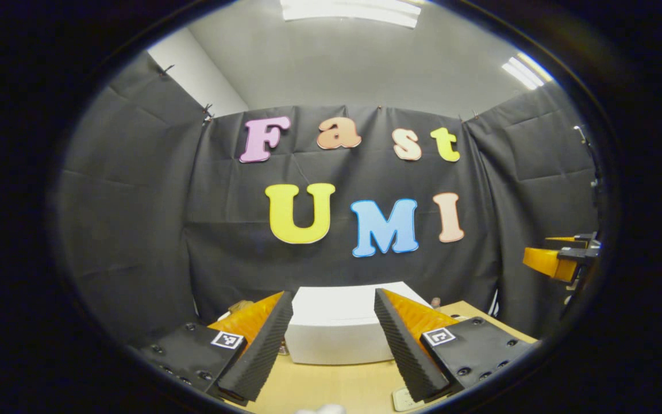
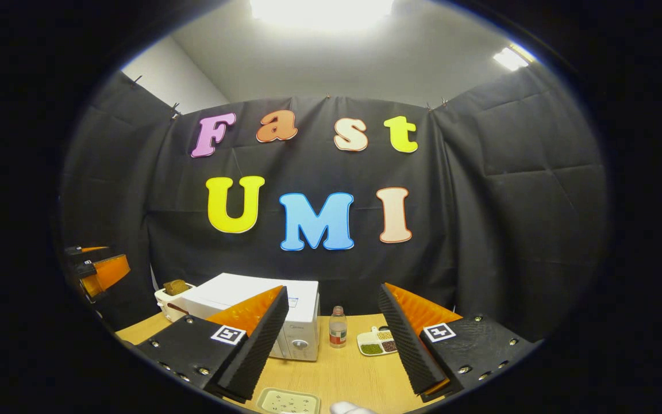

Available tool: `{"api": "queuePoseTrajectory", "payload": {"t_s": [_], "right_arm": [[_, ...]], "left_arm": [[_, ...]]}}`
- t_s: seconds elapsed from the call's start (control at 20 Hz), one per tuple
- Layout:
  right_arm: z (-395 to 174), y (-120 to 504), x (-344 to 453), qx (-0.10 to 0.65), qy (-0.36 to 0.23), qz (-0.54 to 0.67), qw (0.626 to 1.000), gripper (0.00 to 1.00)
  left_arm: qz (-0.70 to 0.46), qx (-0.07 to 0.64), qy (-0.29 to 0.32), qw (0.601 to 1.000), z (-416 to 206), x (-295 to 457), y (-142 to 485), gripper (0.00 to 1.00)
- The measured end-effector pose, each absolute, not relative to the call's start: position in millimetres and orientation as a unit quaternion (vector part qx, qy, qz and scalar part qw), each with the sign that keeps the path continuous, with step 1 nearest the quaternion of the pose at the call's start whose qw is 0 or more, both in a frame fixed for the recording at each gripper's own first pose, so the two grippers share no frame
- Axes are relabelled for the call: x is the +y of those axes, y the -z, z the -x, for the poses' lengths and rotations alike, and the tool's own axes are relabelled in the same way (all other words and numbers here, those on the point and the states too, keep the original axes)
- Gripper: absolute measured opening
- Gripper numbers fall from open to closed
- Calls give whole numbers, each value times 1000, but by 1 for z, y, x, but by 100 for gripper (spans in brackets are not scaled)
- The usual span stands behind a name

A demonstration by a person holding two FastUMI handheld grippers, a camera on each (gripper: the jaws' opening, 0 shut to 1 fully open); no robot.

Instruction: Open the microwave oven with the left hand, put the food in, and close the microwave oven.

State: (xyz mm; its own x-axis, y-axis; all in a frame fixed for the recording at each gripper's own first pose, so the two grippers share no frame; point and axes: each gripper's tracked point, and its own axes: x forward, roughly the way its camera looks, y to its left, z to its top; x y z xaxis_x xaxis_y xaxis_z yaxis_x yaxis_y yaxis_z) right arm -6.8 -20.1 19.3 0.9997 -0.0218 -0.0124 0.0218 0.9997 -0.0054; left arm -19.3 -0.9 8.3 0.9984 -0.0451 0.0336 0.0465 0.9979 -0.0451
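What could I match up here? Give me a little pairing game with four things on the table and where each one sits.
Things:
1. microwave oven
2. small bottle
3. divided dish of grains
4. toaster with bread

Places:
A. just right of the microwave, standing upright
B. behind the microwave's left side, by the booth wall
C. middle of the table, door shut
D. right of the bottle, lying flat on the table

Pairs: 1-C, 2-A, 3-D, 4-B
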Motion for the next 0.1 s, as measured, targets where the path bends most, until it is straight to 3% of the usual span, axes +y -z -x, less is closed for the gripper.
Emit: {"api": "queuePoseTrajectory", "payload": {"t_s": [0.1], "right_arm": [[8,-18,-19,7,11,3,1000,96]], "left_arm": [[22,-18,19,999,18,3,-11,95]]}}
